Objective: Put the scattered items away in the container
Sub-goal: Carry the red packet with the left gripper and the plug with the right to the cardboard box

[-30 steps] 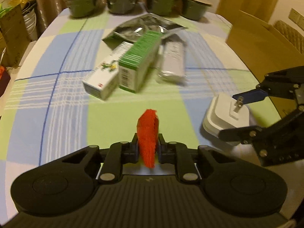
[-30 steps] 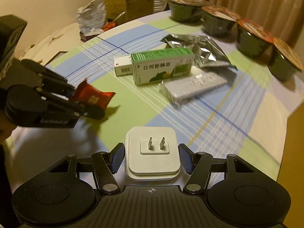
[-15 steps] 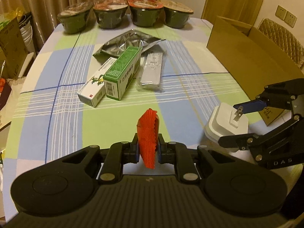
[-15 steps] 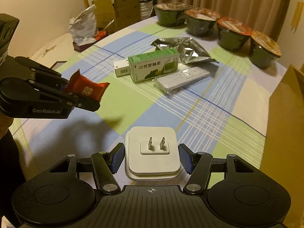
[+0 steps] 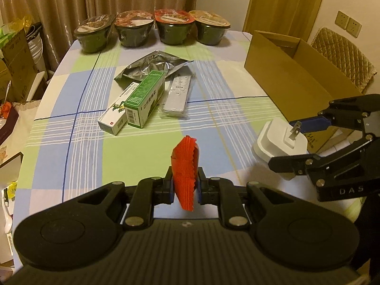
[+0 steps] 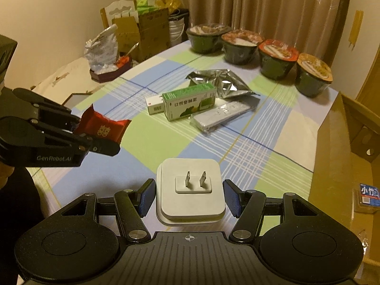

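Note:
My left gripper (image 5: 184,185) is shut on a red packet (image 5: 184,166), held on edge above the near part of the checked tablecloth (image 5: 83,142). My right gripper (image 6: 190,196) is shut on a white plug adapter (image 6: 191,204), prongs facing forward, also off the table. The left wrist view shows the right gripper (image 5: 291,142) and adapter (image 5: 273,142) at the right. In the right wrist view the left gripper (image 6: 97,133) with the red packet (image 6: 106,128) is at the left. An open cardboard box (image 5: 296,71) stands at the table's right side.
Mid-table lie a green box (image 5: 144,102), a white box (image 5: 118,114), a bagged remote (image 5: 178,95) and a silver pouch (image 5: 152,67). Several noodle bowls (image 5: 152,28) line the far edge. A small blue-labelled item (image 6: 369,196) lies inside the cardboard box (image 6: 332,154).
Both grippers have risen and drawn back from the table, each keeping its item. The cardboard box now shows more fully on the right.

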`<act>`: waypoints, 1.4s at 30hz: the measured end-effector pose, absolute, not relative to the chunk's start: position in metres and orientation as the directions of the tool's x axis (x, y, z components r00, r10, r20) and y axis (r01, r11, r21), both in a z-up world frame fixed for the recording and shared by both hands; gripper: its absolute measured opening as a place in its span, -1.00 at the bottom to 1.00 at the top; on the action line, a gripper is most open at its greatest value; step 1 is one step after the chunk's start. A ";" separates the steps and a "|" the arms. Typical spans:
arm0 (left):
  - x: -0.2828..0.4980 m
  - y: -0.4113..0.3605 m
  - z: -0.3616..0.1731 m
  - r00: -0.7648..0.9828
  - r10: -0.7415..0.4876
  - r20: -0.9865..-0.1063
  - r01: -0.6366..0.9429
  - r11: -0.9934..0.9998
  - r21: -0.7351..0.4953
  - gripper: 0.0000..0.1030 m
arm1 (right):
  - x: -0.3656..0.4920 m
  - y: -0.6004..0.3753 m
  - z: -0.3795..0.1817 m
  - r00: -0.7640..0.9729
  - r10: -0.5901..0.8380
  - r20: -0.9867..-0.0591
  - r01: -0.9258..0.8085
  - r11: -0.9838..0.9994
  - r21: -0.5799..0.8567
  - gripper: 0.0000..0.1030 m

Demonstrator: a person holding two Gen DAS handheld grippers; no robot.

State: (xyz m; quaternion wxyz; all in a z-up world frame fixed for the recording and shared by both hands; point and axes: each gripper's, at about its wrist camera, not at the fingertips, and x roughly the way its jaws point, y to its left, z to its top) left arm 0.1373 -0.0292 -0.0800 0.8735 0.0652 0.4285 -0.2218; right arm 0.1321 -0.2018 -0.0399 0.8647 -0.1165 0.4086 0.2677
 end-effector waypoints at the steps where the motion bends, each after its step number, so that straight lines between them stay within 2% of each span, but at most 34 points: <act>1: 0.135 -0.029 -0.078 0.536 -0.332 -0.776 0.444 0.893 -0.075 -0.75 | 0.130 -0.202 -0.038 0.527 0.368 -0.766 -0.556 0.831 0.017 0.24; 23: 0.104 -0.041 -0.046 0.565 -0.341 -0.752 0.468 0.882 -0.048 -0.75 | 0.097 -0.226 -0.006 0.590 0.362 -0.722 -0.516 0.857 0.007 0.24; 42: 0.101 -0.094 -0.023 0.538 -0.424 -0.728 0.560 0.826 -0.067 -0.75 | 0.090 -0.299 0.023 0.692 0.274 -0.668 -0.357 0.934 0.013 0.24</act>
